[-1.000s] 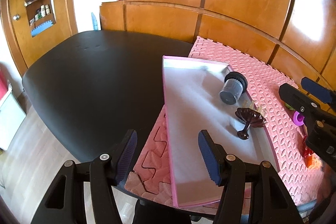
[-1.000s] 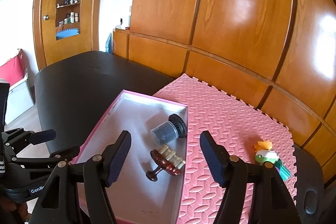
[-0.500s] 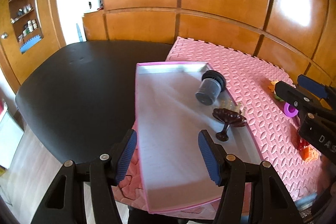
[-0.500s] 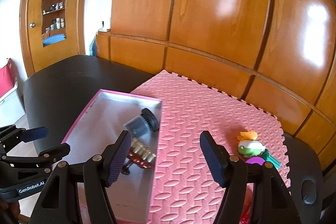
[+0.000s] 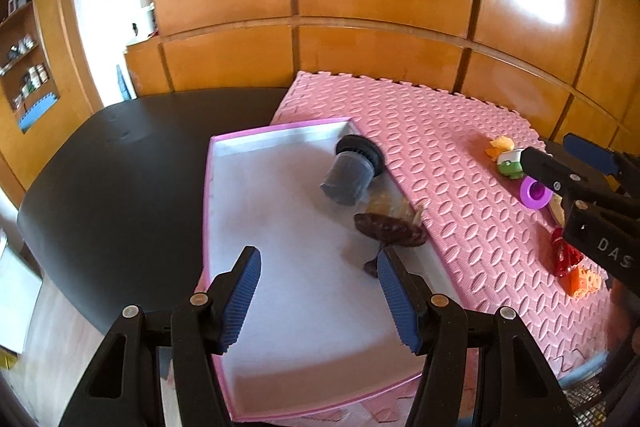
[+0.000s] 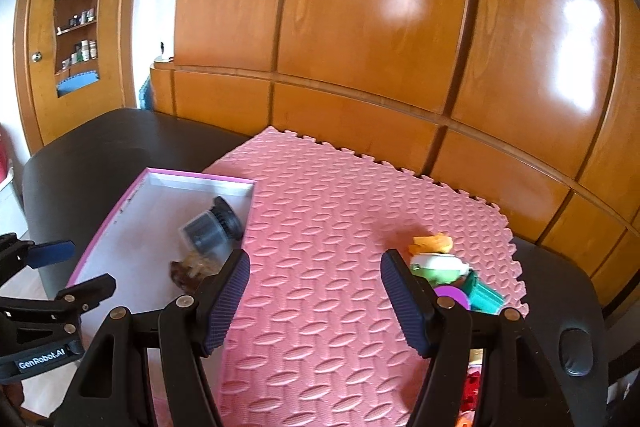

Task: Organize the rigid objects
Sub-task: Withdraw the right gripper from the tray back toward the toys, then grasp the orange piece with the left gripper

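Observation:
A pink-rimmed box with a white floor lies on the pink foam mat. Inside it lie a dark jar with a black lid and a brown wooden knob. My left gripper hovers over the box's near half, open and empty. My right gripper hangs open over bare mat. Small toys cluster on the mat's right side: an orange piece, a green-white piece, a purple ring, a red piece.
The mat rests on a black table. Wooden panelled cabinets stand right behind the table. A teal block and an orange holed brick lie among the toys. A black oval object sits at the table's right end.
Both grippers have swung to the right across the table. The box has slid leftward in each view, and the toy cluster has come closer to the right gripper. The openings are unchanged.

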### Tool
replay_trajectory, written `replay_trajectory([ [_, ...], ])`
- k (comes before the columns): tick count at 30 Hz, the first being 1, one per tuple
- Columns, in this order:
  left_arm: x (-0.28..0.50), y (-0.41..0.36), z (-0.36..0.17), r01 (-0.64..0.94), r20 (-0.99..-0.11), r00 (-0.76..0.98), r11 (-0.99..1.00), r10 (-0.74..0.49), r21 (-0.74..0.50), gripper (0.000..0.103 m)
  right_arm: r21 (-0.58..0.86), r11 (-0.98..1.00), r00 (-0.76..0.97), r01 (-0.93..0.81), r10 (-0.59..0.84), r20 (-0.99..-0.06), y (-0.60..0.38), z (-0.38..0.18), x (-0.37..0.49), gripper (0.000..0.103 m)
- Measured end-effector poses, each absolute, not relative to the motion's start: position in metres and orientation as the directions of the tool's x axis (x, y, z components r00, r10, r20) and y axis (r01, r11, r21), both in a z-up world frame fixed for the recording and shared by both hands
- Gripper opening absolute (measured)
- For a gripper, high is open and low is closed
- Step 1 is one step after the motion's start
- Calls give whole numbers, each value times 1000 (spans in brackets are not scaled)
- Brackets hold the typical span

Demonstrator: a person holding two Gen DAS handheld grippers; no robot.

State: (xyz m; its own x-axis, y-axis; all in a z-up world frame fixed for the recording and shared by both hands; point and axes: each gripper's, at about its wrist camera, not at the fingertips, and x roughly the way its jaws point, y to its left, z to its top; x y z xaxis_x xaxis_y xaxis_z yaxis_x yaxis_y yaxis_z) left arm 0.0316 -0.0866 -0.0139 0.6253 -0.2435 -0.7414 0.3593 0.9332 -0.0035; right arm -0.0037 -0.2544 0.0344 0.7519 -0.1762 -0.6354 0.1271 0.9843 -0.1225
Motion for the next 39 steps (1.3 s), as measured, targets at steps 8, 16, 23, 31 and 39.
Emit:
replay_trajectory([
  [8,35,-119,-11,427,-740,615,904,-273,21,63,-175,971,726,164,-239,-645,-287,29,-4,69],
  [16,35,-167,4,493,-689,665,862,-287,117,64,-176,923,627,343,-365,-688,-391,4,-5,69],
  [23,27,-203,19,543,-640,705,814,-307,208,64,10,865,560,501,-315,-766,-464,-22,-22,69],
  [31,22,-234,20,584,-629,704,773,-330,248,64,91,831,552,548,-278,-786,-485,-23,-27,69],
  [39,19,-253,16,614,-637,690,745,-345,261,64,106,823,541,558,-264,-799,-490,-26,-27,69],
])
